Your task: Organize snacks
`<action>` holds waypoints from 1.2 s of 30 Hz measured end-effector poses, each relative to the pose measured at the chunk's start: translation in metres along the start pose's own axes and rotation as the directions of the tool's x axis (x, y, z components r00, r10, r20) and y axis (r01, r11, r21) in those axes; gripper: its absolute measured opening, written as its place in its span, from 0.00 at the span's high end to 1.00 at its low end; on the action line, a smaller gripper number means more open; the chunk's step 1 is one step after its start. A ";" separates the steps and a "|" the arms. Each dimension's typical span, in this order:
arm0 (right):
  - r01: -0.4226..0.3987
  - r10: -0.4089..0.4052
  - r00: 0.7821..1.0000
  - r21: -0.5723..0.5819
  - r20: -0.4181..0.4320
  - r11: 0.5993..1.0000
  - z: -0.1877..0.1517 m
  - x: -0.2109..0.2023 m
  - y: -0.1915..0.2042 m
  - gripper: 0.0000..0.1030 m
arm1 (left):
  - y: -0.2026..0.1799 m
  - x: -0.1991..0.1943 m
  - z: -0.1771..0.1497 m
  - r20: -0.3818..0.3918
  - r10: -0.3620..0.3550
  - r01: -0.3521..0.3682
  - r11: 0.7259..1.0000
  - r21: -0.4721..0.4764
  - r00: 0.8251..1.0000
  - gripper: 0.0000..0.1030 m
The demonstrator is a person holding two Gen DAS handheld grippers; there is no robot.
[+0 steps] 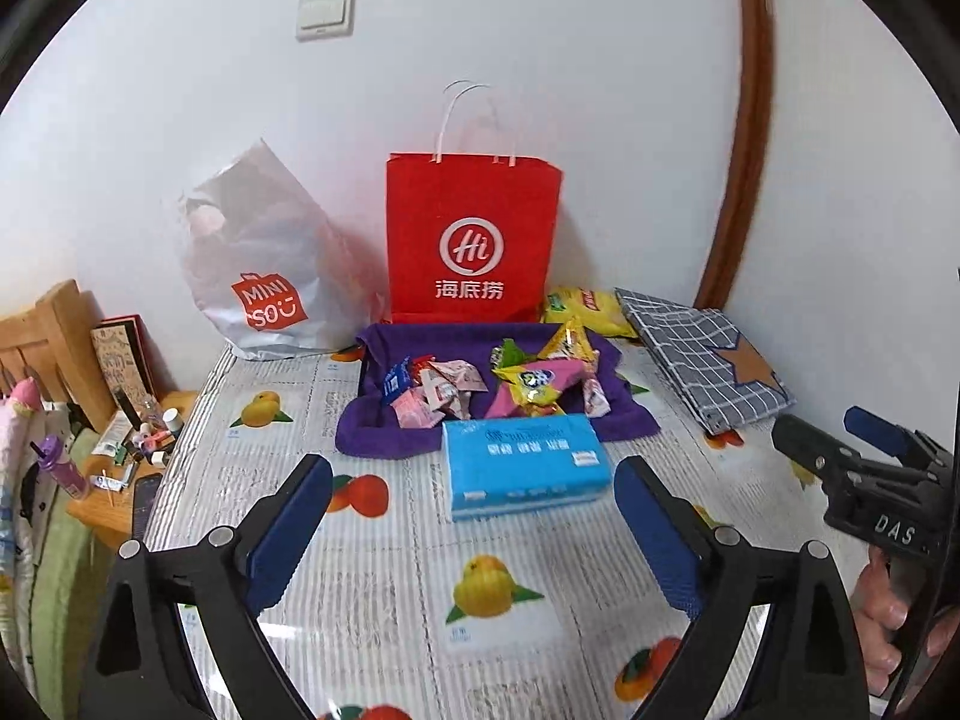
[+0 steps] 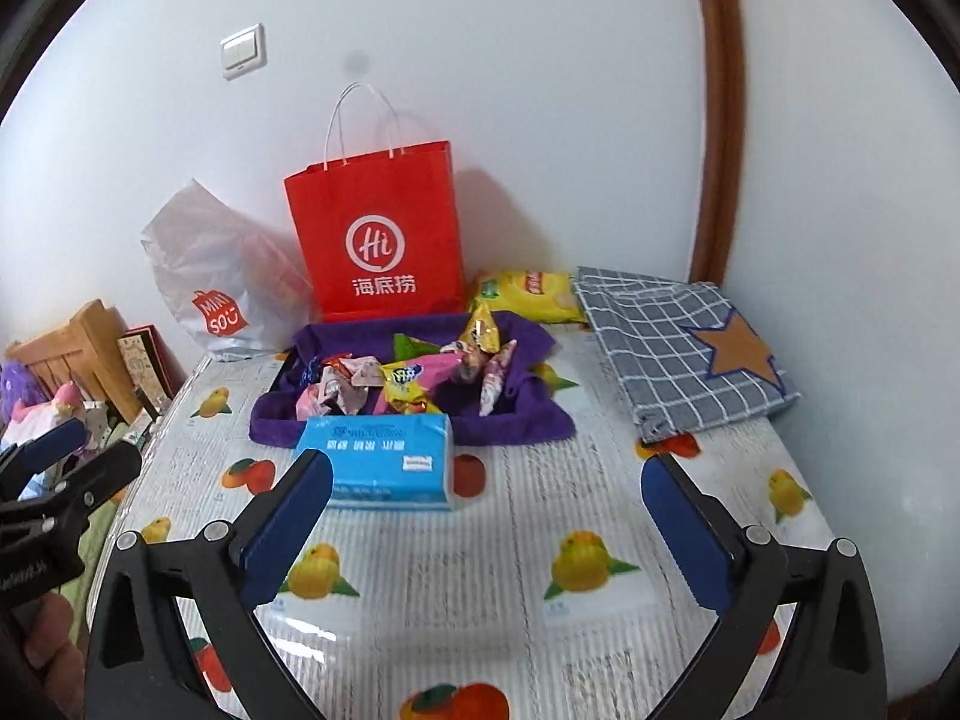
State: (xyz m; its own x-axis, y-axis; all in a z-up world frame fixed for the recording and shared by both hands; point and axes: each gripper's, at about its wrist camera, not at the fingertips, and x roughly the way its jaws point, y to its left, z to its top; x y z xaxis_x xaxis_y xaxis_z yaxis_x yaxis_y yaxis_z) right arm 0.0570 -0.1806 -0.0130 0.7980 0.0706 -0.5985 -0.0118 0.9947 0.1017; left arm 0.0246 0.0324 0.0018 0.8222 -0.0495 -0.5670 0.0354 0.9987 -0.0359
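Observation:
Several small snack packets (image 1: 480, 387) (image 2: 414, 381) lie in a heap on a purple cloth (image 1: 372, 432) (image 2: 522, 426) at the back of the table. A yellow chip bag (image 1: 591, 312) (image 2: 528, 294) lies behind the cloth to the right. A blue tissue pack (image 1: 522, 465) (image 2: 378, 456) lies in front of the cloth. My left gripper (image 1: 474, 516) is open and empty, in front of the tissue pack. My right gripper (image 2: 486, 510) is open and empty, just right of the tissue pack; it shows at the right edge of the left wrist view (image 1: 840, 438).
A red paper bag (image 1: 471, 240) (image 2: 378, 234) stands against the wall, a white plastic bag (image 1: 264, 276) (image 2: 210, 282) to its left. A grey checked fabric bag (image 1: 702, 354) (image 2: 684, 348) lies at the right. A cluttered wooden stand (image 1: 120, 450) is left of the table.

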 end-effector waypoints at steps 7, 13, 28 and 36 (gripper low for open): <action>0.005 -0.004 1.000 -0.034 0.016 0.999 -0.027 -0.032 -0.001 0.01 | -0.010 -0.025 -0.019 0.018 -0.004 0.004 1.000 0.002 1.000 0.08; 0.016 -0.013 0.998 -0.053 0.055 0.998 -0.034 -0.054 0.001 0.01 | -0.013 -0.047 -0.024 0.053 0.001 -0.001 1.000 0.005 0.999 0.07; 0.009 -0.005 0.998 -0.056 0.070 0.998 -0.039 -0.066 0.003 0.01 | -0.021 -0.059 -0.027 0.074 0.013 -0.015 1.000 0.022 0.997 0.07; 0.008 -0.005 0.998 -0.050 0.069 0.999 -0.041 -0.067 0.000 0.01 | -0.025 -0.059 -0.028 0.067 0.010 -0.012 1.000 0.029 0.998 0.07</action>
State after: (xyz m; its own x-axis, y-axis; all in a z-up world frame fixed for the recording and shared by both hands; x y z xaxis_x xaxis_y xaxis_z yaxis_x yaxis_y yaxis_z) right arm -0.0214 -0.1820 -0.0055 0.8379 0.0607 -0.5424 -0.0353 0.9977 0.0570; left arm -0.0406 0.0102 0.0127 0.8587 -0.0386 -0.5110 0.0418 0.9991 -0.0052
